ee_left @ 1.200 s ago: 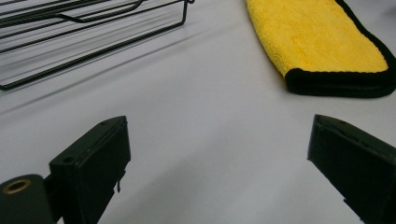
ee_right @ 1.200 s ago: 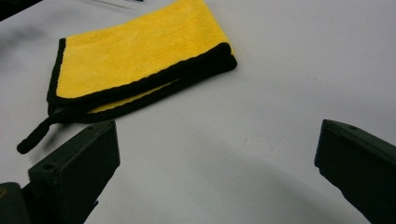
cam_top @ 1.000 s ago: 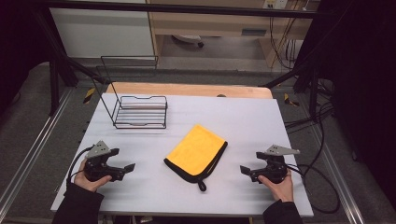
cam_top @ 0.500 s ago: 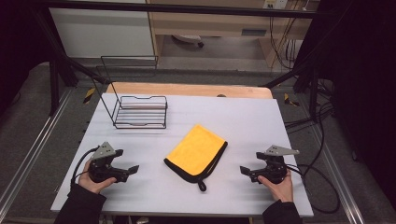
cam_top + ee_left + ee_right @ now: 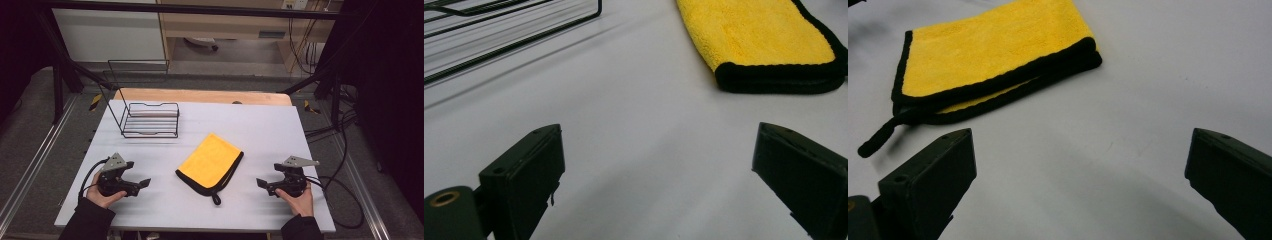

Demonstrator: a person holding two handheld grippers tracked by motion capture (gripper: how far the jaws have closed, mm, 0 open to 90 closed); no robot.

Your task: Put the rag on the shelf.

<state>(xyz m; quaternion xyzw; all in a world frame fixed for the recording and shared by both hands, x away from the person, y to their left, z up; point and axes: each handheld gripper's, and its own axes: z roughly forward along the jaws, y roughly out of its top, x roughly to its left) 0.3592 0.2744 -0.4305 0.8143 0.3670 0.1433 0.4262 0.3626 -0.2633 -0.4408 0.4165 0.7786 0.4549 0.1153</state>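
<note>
Yellow microfibre cloth (image 5: 210,162), folded, black-edged, lies flat in the middle of the white bench (image 5: 260,125), between the two hand-held grippers and touching neither. Its long axis runs on a slant, from the near end with the small black hanging loop (image 5: 215,199) up and away toward the right. Left hand-held gripper (image 5: 145,183) sits on the near left of the bench, jaws spread wide and empty, pointing inward at the cloth; in the left gripper view the cloth (image 5: 759,42) lies ahead and to the right. Right hand-held gripper (image 5: 260,183) mirrors it on the near right, also wide open with nothing held; in its own view the cloth (image 5: 993,55) lies ahead and left, loop end nearest. Both look about equally near, left perhaps a shade closer. Black wire rack (image 5: 150,120) stands well apart at the far left.
</note>
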